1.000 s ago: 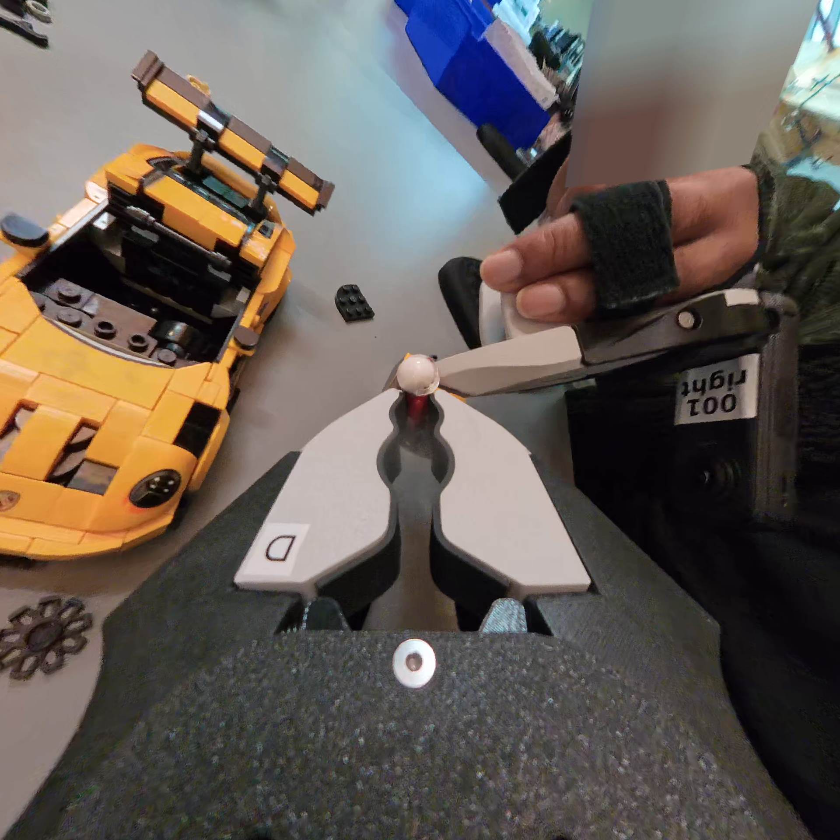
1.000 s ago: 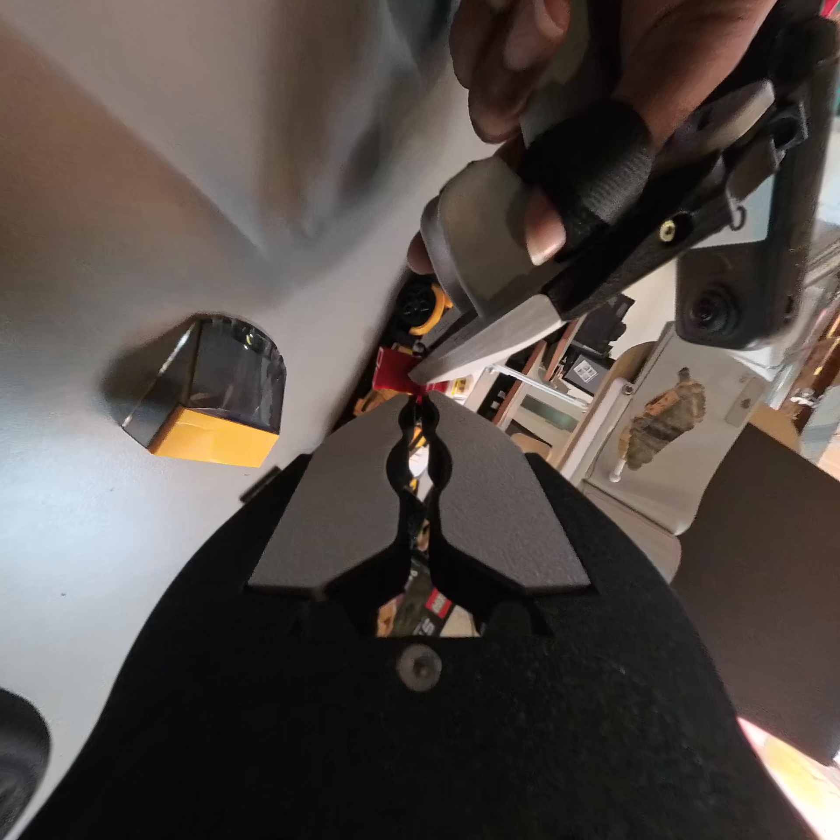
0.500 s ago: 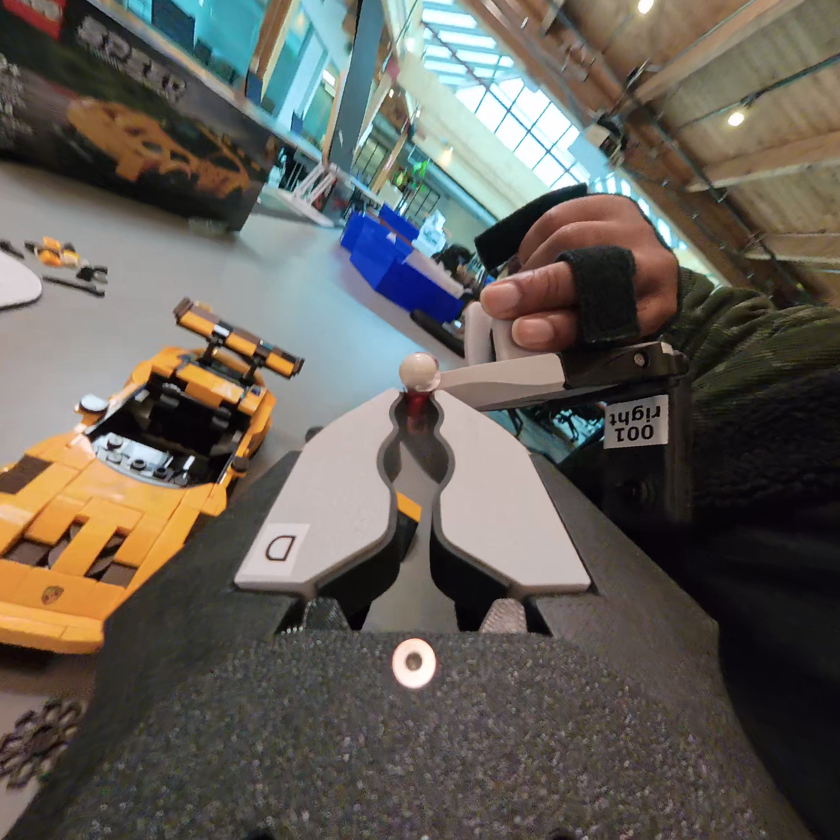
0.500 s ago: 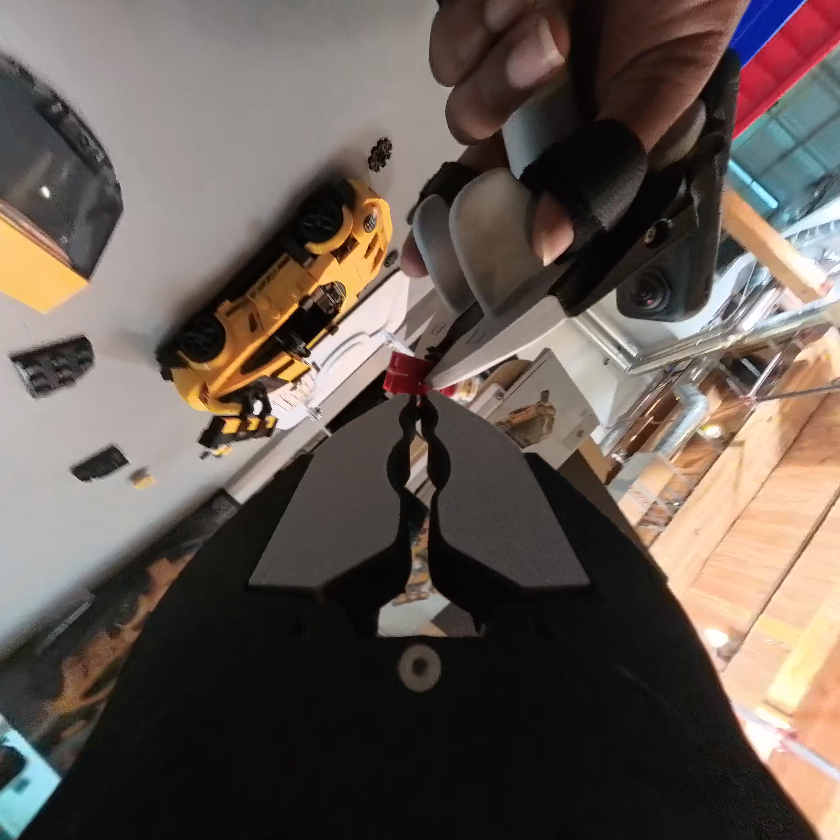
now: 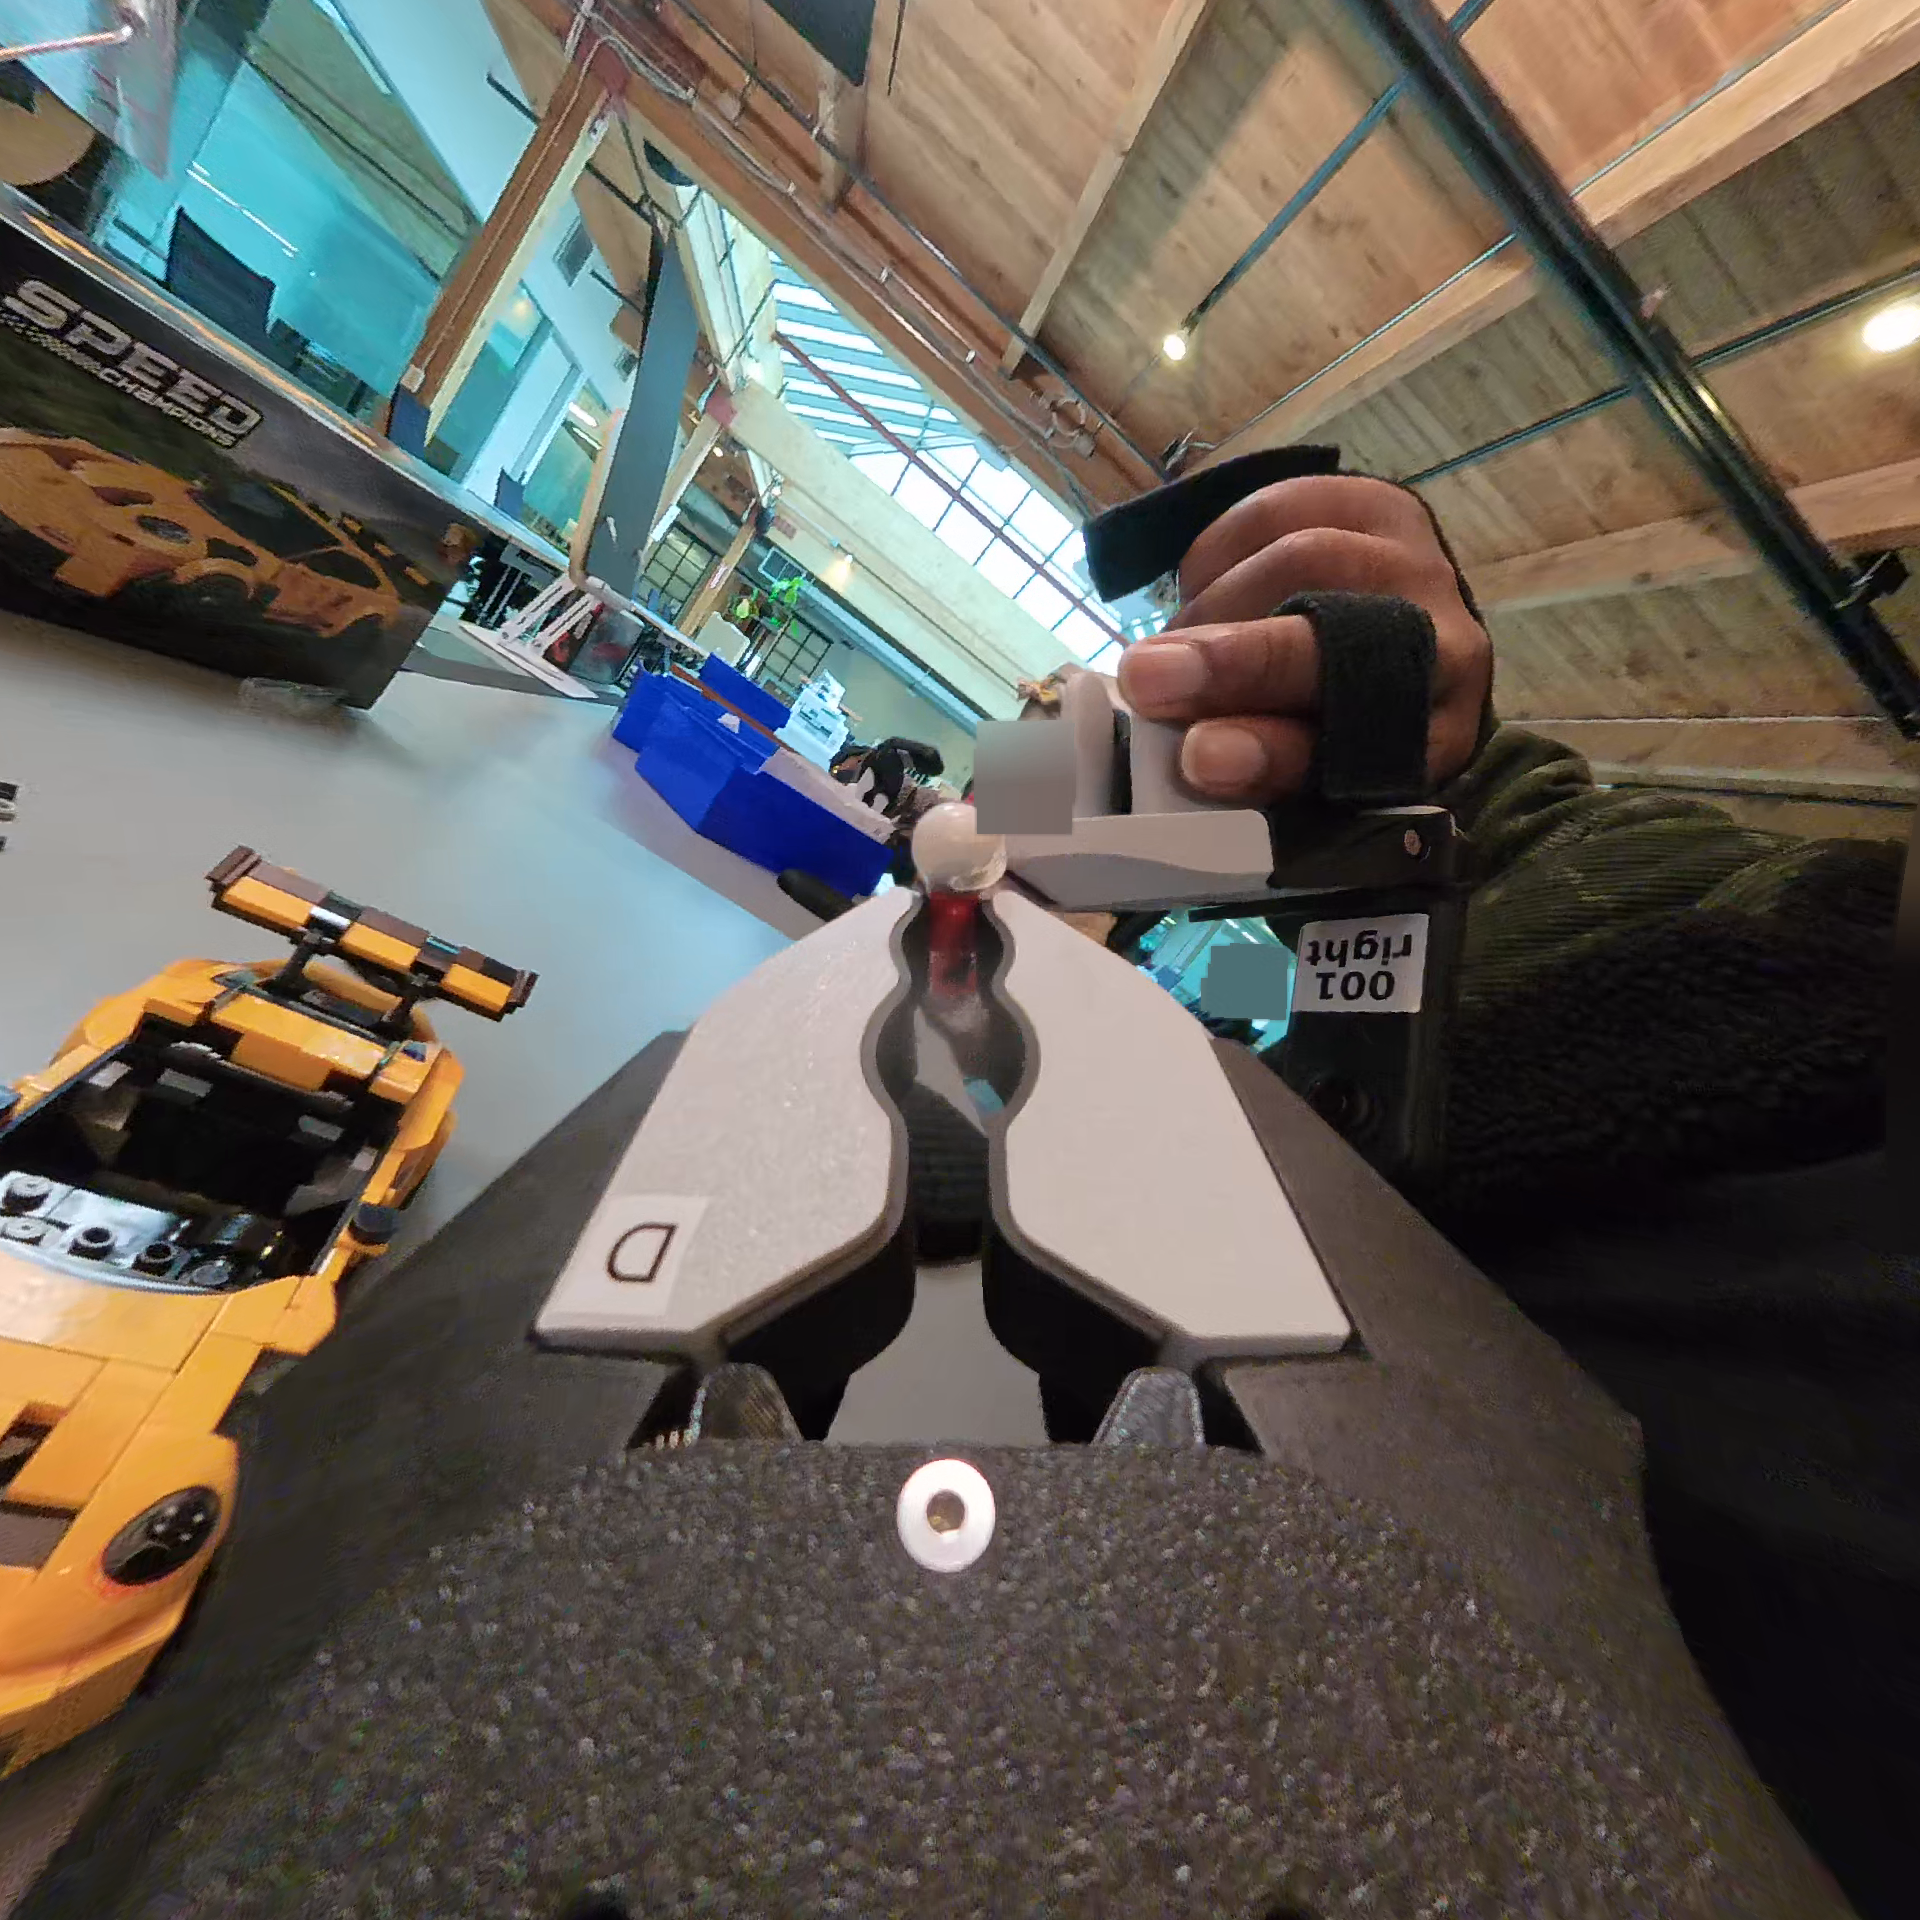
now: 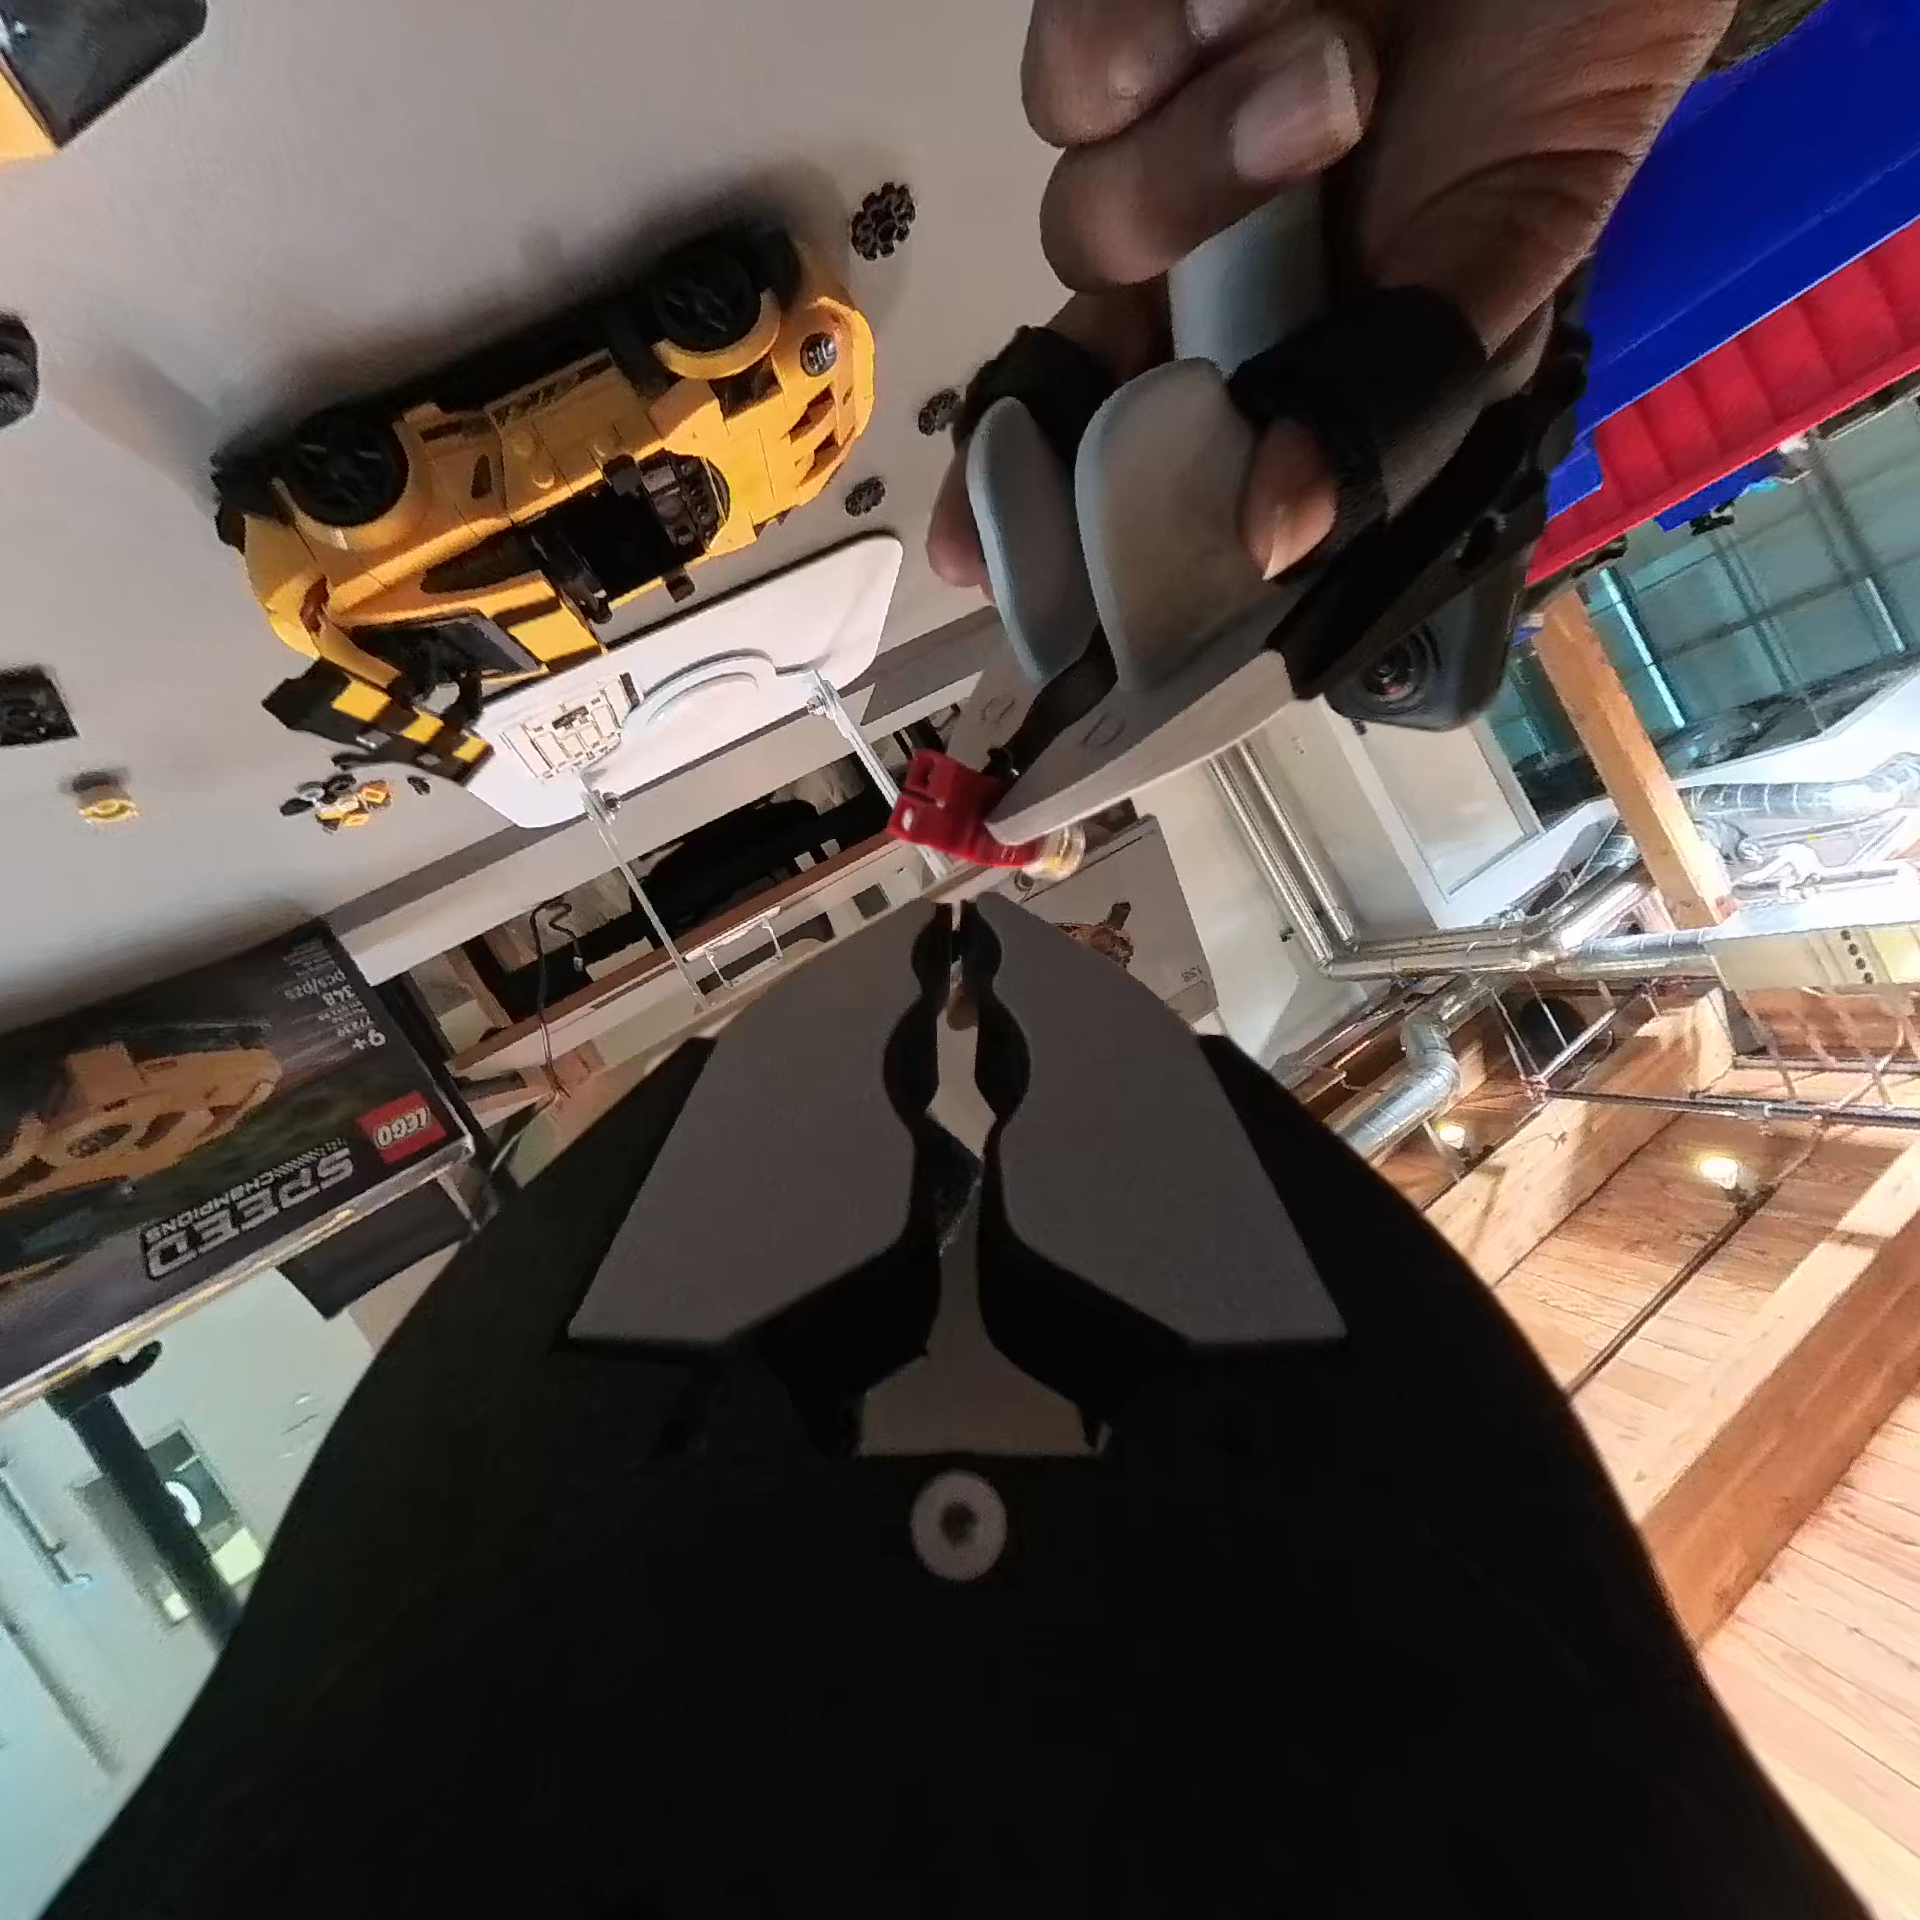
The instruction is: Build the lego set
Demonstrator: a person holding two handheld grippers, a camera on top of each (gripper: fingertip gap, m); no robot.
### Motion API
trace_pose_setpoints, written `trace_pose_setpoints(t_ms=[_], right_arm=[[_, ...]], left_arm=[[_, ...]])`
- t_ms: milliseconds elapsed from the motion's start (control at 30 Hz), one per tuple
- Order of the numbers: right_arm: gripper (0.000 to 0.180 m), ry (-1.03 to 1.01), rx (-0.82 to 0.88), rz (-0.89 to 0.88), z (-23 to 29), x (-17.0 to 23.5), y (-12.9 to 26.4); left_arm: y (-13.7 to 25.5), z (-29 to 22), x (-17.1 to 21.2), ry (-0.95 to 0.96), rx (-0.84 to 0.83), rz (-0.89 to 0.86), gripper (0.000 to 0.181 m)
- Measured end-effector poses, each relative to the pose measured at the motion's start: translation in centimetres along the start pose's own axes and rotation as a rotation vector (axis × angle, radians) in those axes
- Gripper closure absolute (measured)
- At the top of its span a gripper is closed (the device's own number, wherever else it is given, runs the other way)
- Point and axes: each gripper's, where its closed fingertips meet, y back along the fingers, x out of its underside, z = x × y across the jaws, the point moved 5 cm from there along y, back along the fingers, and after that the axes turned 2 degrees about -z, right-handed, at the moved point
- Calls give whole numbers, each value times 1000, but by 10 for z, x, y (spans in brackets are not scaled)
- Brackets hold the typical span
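- Big open workshop/loft-type space, not a home.
- Timber ceiling (image 5: 1195, 177) w/ heavy beams + black pipes, 12–2 o'clock in left wrist view; skylight panes (image 5: 914, 436) at 12.
- Glass partition walls (image 5: 260, 239) at 10–11 o'clock.
- Metal ducting (image 6: 1475, 966) + wood plank floor (image 6: 1662, 1278) at 3–4 o'clock in right wrist view.
- Blue storage bins (image 5: 748, 800) past the grey worktable (image 5: 436, 810).
- Set box (image 5: 197, 540) at 9–10 o'clock.

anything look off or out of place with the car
The yellow car has no roof: its cockpit stands open, studs bare. Black wheel rims lie loose on the table beside it. Looks unfinished, not damaged.
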Motion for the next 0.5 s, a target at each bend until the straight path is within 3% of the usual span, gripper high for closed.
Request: trace_pose_setpoints(t_ms=[500], right_arm=[[179, 134, -69, -115, -17, 1, 9]], left_arm=[[-5, -14, 0, -82, 76, -29, 173]])
